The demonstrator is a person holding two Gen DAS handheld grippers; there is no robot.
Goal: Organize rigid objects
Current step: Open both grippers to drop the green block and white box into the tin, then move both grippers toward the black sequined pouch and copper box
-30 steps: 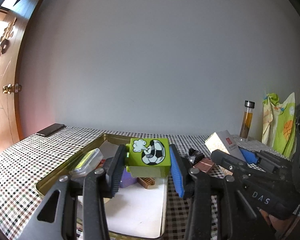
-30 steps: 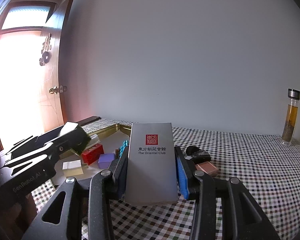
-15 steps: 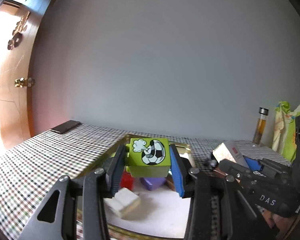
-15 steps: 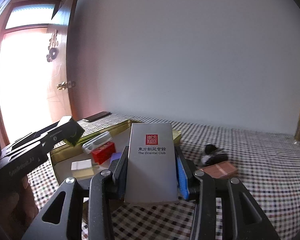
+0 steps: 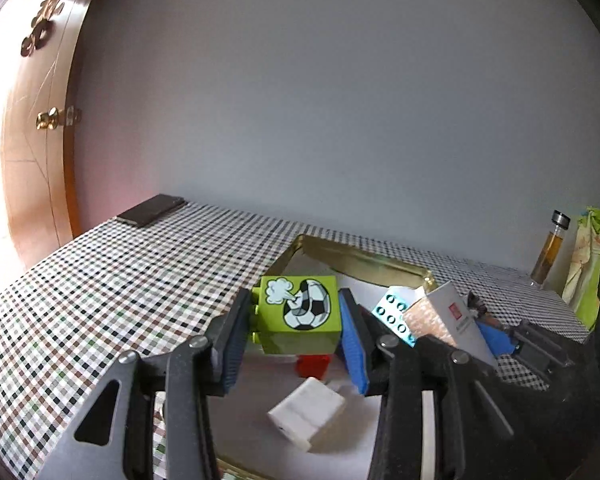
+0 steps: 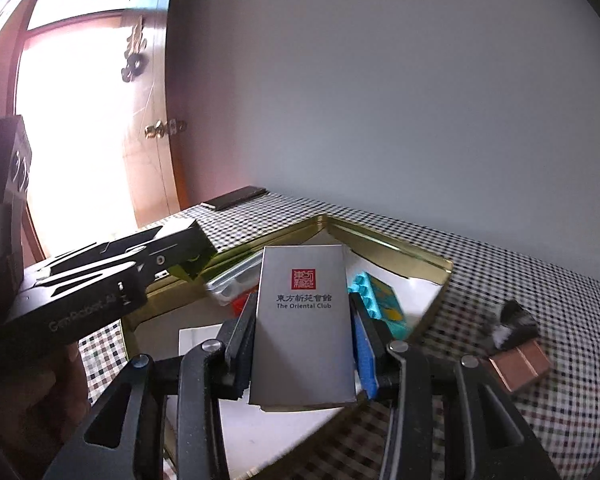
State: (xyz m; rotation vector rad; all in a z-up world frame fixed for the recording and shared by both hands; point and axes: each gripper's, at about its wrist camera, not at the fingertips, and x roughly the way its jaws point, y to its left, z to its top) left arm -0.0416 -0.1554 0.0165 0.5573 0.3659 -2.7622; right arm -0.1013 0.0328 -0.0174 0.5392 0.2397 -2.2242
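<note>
We see the left gripper [image 5: 296, 326] clamped on the green soccer-print block [image 5: 300, 314], above the gold tray [image 5: 364, 258]. The right gripper [image 6: 304, 320] grips the grey Oriental Club box [image 6: 304, 320]; a teal brick [image 6: 380, 306] lies just right of it in the tray.

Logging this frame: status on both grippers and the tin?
Left gripper shut on green football block, over gold tin. Right gripper shut on grey Oriental Club box, at tin. Tin crowded: teal brick, white block.

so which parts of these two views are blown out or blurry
Right wrist view: the doorway is blown out to white with a pink fringe, and the black object on the checked cloth is smeared. Left wrist view: the door edge is overexposed, while the green block is sharp.
</note>
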